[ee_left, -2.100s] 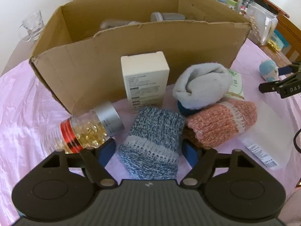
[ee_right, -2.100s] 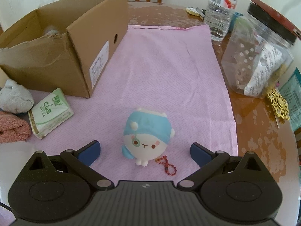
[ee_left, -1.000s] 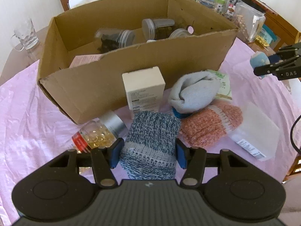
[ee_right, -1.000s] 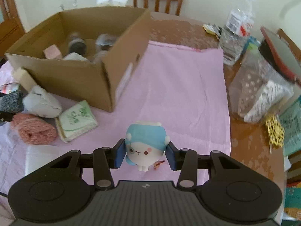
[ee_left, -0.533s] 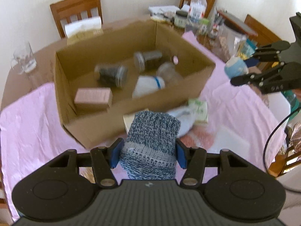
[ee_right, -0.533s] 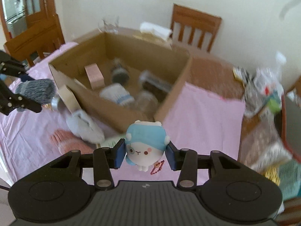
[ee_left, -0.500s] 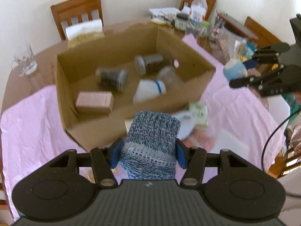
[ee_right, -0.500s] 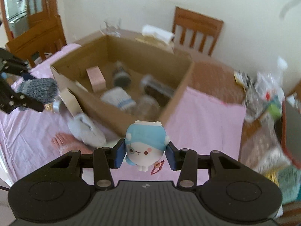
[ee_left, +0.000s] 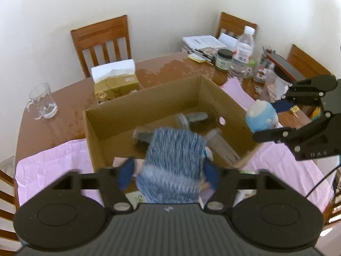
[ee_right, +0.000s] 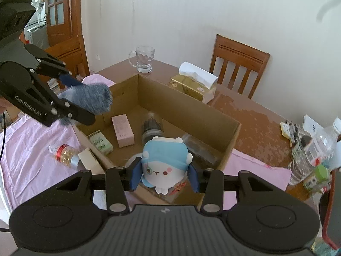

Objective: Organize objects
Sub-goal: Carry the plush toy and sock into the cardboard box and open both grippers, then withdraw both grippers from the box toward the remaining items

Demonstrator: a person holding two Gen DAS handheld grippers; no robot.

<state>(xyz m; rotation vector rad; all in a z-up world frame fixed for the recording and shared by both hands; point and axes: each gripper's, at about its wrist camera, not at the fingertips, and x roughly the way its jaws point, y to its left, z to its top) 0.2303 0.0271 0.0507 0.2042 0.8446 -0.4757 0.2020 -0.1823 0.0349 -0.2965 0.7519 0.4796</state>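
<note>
Two grippers above an open cardboard box (ee_right: pixel 223 136) on a wooden table (ee_right: pixel 251 115); the left gripper (ee_left: pixel 169 173) is clamped on a rolled blue-grey sock (ee_left: pixel 174 162), held over the near wall of the box; the right gripper (ee_right: pixel 164 176) is clamped on a small blue-and-white plush toy (ee_right: pixel 165 164), held over the box's near right corner; neither thing is yet released, so the task appears partly done. Already inside the box: one pink carton (ee_right: pixel 123 130), one green packet (ee_right: pixel 100 142) and two or three jars (ee_right: pixel 152 127), their exact number hard to tell. Left outside on the pink cloth (ee_right: pixel 29 160): one capsule bottle (ee_right: pixel 64 152) and one white carton (ee_right: pixel 89 161) leaning against the box; other items may lie hidden below the grippers.
</note>
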